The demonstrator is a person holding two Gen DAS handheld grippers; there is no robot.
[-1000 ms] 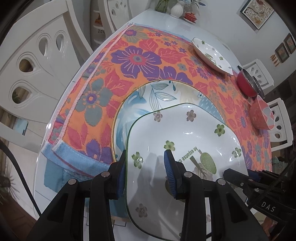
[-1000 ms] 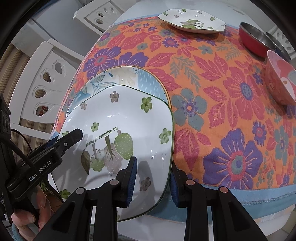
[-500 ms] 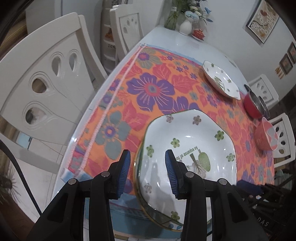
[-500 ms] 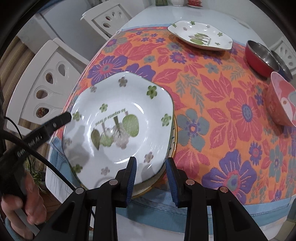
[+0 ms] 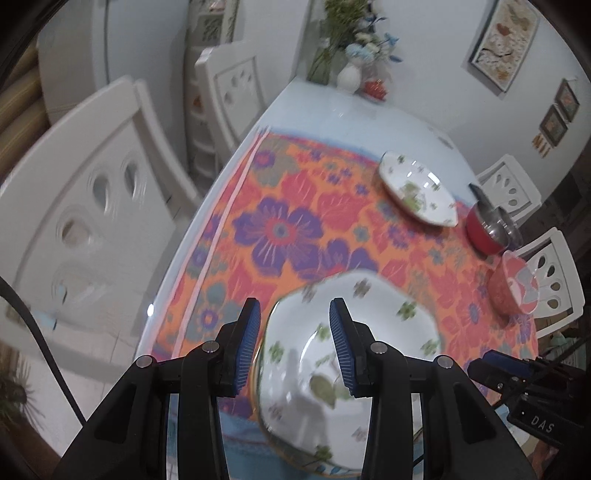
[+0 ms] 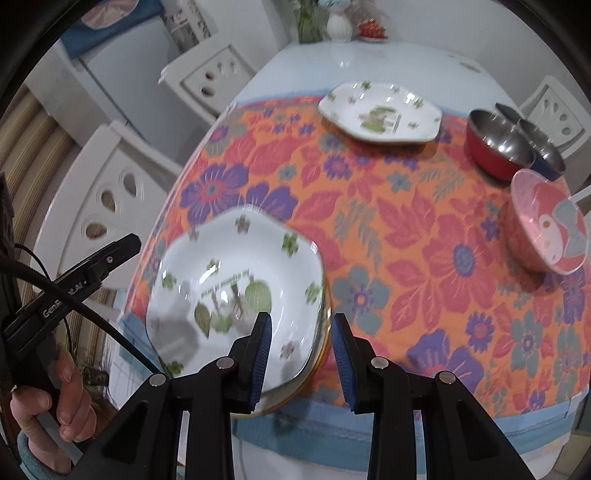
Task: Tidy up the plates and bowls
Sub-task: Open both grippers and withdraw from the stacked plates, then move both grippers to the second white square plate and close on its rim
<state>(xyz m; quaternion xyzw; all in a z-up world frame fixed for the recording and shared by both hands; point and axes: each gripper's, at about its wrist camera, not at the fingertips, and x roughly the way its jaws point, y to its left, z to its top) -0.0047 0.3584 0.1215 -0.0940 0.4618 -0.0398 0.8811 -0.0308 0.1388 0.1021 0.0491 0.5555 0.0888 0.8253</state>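
A white deep plate with green flowers (image 6: 236, 291) rests on a larger plate whose rim (image 6: 320, 353) shows under it, at the near edge of the floral cloth; it also shows in the left wrist view (image 5: 347, 354). My left gripper (image 5: 293, 343) is open and empty above the plate's left rim. My right gripper (image 6: 301, 352) is open and empty above its right rim. A second white flowered plate (image 6: 380, 112) lies at the far side. A red steel bowl (image 6: 498, 146), a blue steel bowl (image 6: 546, 155) and a pink cartoon bowl (image 6: 546, 232) stand at the right.
The floral cloth (image 6: 406, 240) covers a white table (image 6: 354, 62). White chairs (image 5: 85, 206) stand close on the left, and others at the right (image 5: 550, 269). A white vase with flowers (image 5: 349, 75) and a small red item (image 6: 373, 27) stand at the far end.
Both grippers have lifted up and back from the stacked plates, with their jaws open. The white flowered plate stays on the larger plate, which it now hides almost fully.
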